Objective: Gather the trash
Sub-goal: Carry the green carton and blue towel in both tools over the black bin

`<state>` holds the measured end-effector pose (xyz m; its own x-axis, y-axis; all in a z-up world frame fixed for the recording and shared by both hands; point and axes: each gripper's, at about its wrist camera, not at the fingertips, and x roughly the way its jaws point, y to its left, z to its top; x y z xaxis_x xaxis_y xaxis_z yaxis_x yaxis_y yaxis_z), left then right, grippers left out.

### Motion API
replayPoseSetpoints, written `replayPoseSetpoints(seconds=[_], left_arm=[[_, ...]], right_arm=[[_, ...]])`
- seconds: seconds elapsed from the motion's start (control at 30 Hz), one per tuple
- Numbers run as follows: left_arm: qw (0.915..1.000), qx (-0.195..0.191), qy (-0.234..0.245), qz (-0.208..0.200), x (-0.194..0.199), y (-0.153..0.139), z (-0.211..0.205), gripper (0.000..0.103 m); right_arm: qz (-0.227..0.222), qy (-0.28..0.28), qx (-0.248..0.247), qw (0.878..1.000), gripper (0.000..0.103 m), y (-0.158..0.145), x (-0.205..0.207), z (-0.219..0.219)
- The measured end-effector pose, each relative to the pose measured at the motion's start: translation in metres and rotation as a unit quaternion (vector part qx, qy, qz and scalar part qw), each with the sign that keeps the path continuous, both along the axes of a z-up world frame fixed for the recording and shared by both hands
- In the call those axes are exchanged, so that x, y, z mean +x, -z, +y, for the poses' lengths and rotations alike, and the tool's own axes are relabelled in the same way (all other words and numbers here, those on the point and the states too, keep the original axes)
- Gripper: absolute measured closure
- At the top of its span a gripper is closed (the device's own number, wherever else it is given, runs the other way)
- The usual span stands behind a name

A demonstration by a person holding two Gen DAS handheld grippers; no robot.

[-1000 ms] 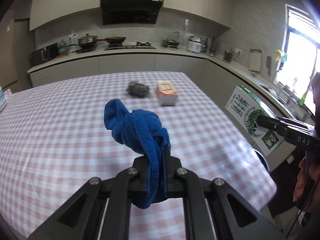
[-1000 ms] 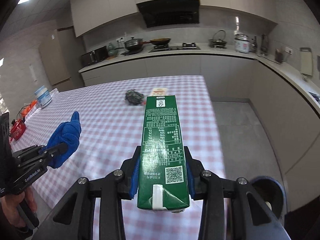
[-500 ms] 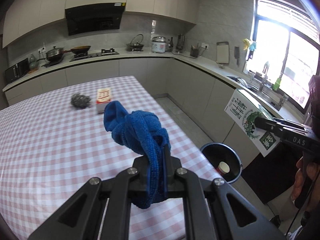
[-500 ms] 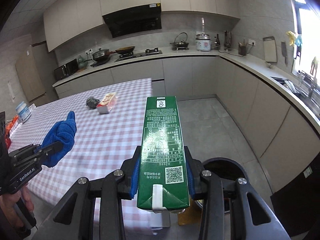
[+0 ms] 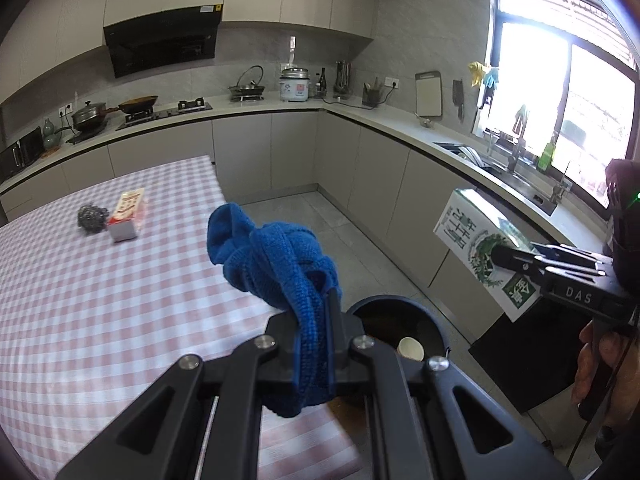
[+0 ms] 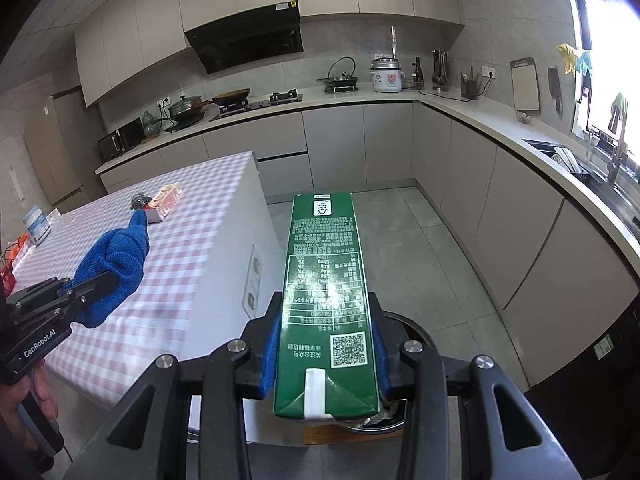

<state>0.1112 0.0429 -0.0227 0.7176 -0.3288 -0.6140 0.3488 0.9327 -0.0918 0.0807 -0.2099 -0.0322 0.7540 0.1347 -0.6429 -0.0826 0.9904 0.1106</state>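
My left gripper [image 5: 322, 316] is shut on a crumpled blue cloth [image 5: 276, 264], which bulges up over the fingertips. Just beyond it, low on the floor, stands a dark round trash bin [image 5: 384, 301] with a paper cup [image 5: 411, 348] inside. In the right wrist view my right gripper [image 6: 324, 316] is shut on a green drink carton [image 6: 324, 272] lying lengthwise between the blue pads, above the bin's rim [image 6: 418, 332]. The carton [image 5: 476, 236] and right gripper [image 5: 502, 256] also show at the right of the left wrist view; the cloth [image 6: 116, 256] and left gripper [image 6: 98, 282] appear at the left of the right view.
The pink-checked table [image 5: 100, 300] is at the left, its corner beside the bin. On it lie a steel scrubber [image 5: 92, 218] and a small red-and-white box [image 5: 128, 216]. Grey cabinets, a counter with a sink [image 5: 500, 168] and a dark appliance [image 5: 520, 360] run along the right.
Both grippers have swung right, off the table toward the floor by its corner. The bin has come into view under them. Cloth and carton stay gripped.
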Motion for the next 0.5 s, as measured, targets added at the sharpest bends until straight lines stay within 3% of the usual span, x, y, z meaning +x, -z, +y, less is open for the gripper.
replayPoseSetpoints(seconds=[0.23, 0.5], left_arm=[[0.9997, 0.005, -0.001, 0.023, 0.011, 0.021, -0.062, 0.093], [0.9976, 0.005, 0.004, 0.068, 0.023, 0.062, -0.115, 0.093]], right_arm=[[0.018, -0.015, 0.006, 1.0, 0.063, 0.022, 0.019, -0.056], [0.055, -0.037, 0.016, 0.998, 0.063, 0.074, 0.043, -0.101]])
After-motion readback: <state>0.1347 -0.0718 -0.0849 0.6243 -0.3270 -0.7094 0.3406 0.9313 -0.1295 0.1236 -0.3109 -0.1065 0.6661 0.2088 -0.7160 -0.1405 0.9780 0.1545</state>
